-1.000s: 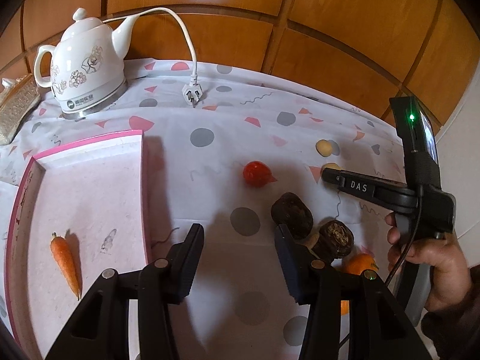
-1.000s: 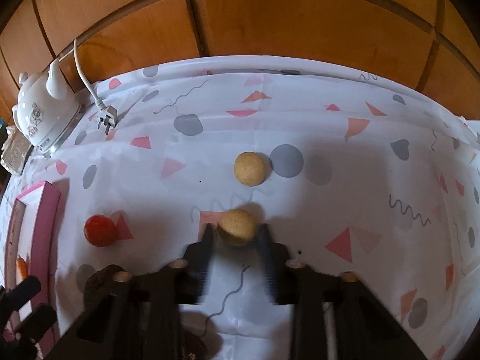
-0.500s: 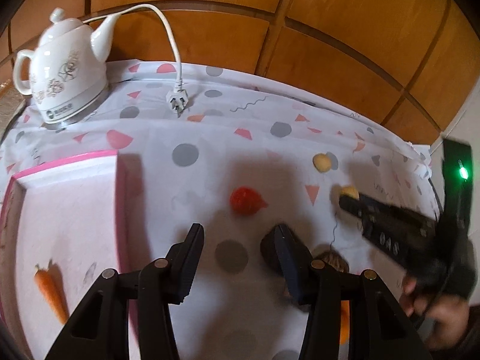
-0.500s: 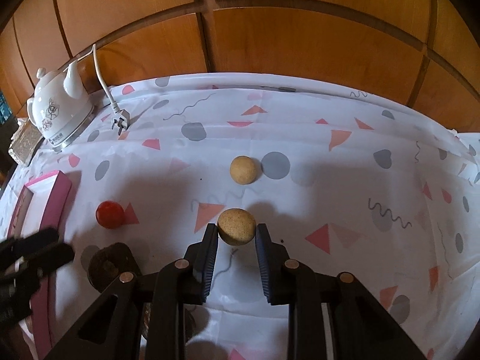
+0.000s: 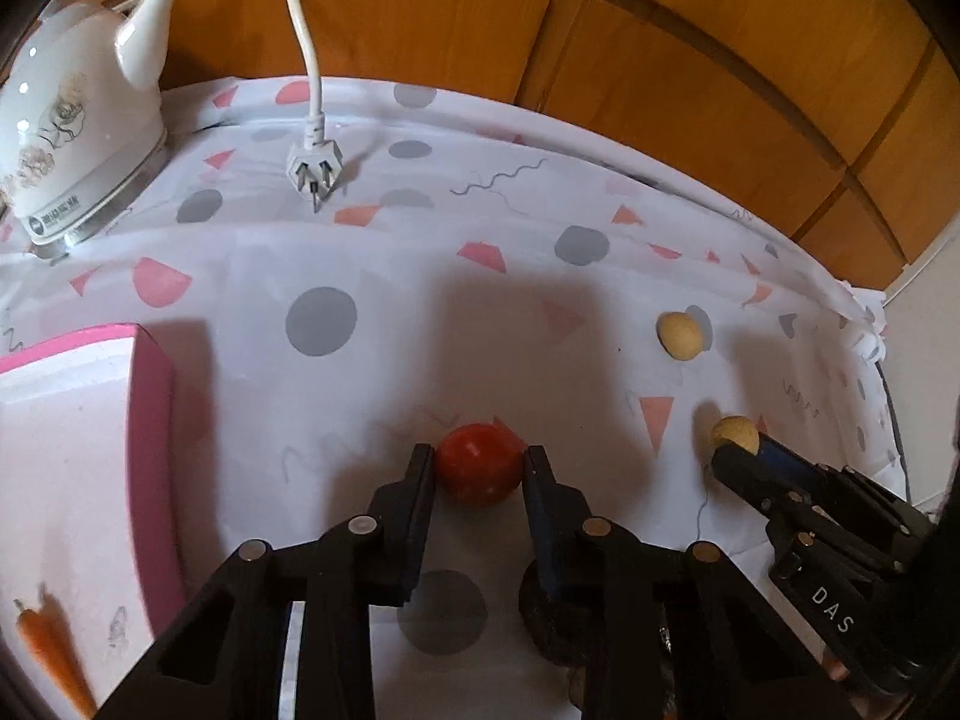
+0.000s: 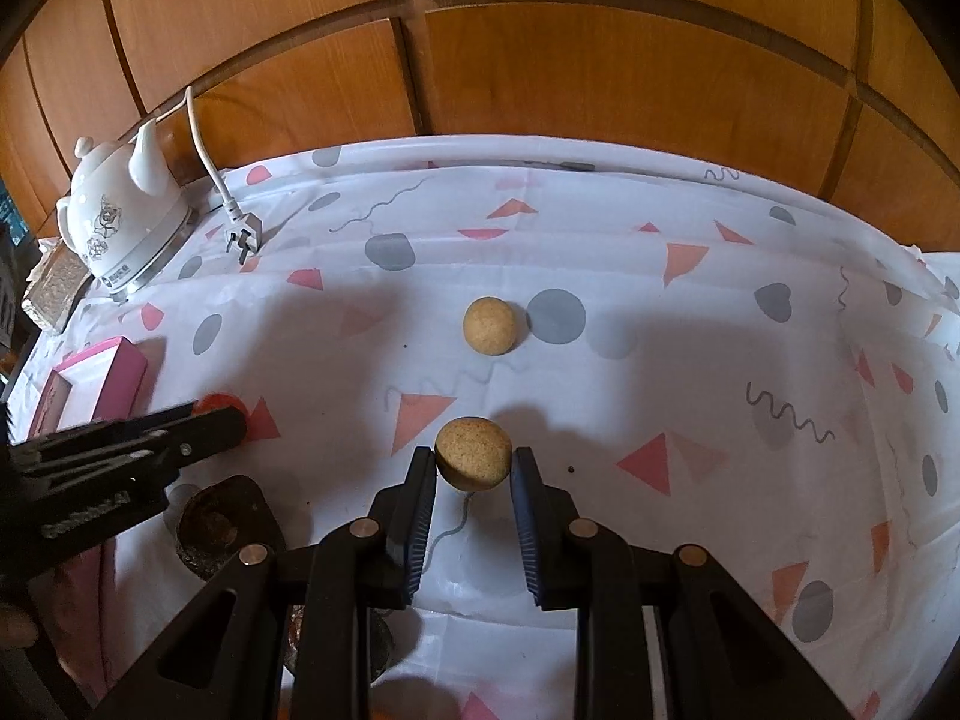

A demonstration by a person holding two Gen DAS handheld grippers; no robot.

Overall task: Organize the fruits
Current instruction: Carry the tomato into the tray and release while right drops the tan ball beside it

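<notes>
My left gripper (image 5: pixel 478 459) is shut on a red round fruit (image 5: pixel 478 469) that rests on the patterned tablecloth (image 5: pixel 372 276). My right gripper (image 6: pixel 472 461) is shut on a tan round fruit (image 6: pixel 473 450) and holds it just above the cloth; it also shows in the left wrist view (image 5: pixel 735 433). A second tan fruit (image 6: pixel 489 325) lies on the cloth beyond it. A pink tray (image 5: pixel 150 420) at the left holds a carrot (image 5: pixel 51 660). Dark brown fruits (image 6: pixel 216 525) lie near the front, partly hidden by my fingers.
A white ceramic kettle (image 5: pixel 72 138) with its cord and plug (image 5: pixel 315 171) stands at the back left. Wooden panels (image 6: pixel 540 60) rise behind the table. The left gripper's arm (image 6: pixel 120 450) crosses the lower left of the right wrist view.
My left gripper moved forward and closed on the red fruit. My right gripper lifted the tan fruit slightly off the cloth and still holds it.
</notes>
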